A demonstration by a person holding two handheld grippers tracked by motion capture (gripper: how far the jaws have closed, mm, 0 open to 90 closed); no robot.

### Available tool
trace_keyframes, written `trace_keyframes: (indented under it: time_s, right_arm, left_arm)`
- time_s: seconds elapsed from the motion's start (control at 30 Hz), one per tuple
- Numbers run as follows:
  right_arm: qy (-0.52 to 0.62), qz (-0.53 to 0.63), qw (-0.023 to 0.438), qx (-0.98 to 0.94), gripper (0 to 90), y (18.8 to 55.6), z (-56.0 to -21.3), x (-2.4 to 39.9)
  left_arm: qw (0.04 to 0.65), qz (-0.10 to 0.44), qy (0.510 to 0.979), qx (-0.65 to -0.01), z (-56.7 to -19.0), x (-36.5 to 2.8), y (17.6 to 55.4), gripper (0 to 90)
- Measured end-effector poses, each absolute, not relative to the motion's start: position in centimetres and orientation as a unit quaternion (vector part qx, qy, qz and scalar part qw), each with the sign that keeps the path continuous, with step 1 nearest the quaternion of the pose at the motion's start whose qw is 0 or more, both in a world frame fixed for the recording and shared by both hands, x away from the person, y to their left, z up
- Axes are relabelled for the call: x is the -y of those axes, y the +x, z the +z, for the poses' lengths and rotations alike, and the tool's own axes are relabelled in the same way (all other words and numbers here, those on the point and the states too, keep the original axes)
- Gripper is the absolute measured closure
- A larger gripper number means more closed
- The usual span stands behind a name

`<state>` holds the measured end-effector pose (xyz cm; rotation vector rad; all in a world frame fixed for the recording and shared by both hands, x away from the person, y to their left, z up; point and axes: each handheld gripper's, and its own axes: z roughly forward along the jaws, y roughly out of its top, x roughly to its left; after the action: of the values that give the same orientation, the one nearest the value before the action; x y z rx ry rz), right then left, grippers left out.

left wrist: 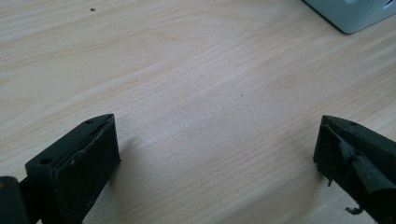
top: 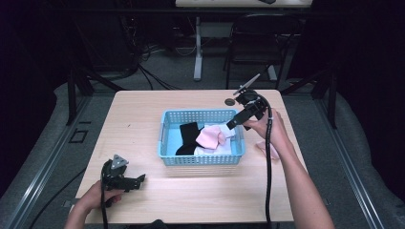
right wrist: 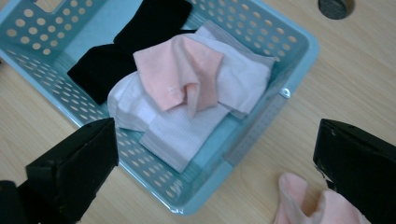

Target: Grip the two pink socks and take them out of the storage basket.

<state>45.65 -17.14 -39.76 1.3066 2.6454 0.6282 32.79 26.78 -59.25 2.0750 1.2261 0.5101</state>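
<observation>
Right hand-held gripper point(top: 237, 121) jaws apart over basket point(top: 200, 159) rim, 3 o'clock; left hand-held gripper point(top: 135, 182) apart, idle on tabletop point(top: 143, 109). Risk: missing loose pink sock point(right wrist: 308, 205), snagging rim.

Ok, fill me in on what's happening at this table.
A person is sorting socks into a blue basket. It already holds a black sock, white ones and a pink sock. The right gripper hovers open over the basket's corner, with another pink sock lying on the table just outside. The left gripper rests open, holding nothing.
</observation>
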Motion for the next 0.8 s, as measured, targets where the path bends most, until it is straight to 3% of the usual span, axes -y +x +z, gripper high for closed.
trace_keyframes:
  time_s: [0.8]
  right_arm:
    - [0.408,0.142,-0.005,-0.902,0.0,49.3,-46.5,10.7]
  left_arm:
    - [0.332,0.195,0.794,-0.469,-59.2,-26.8,32.8,0.0]
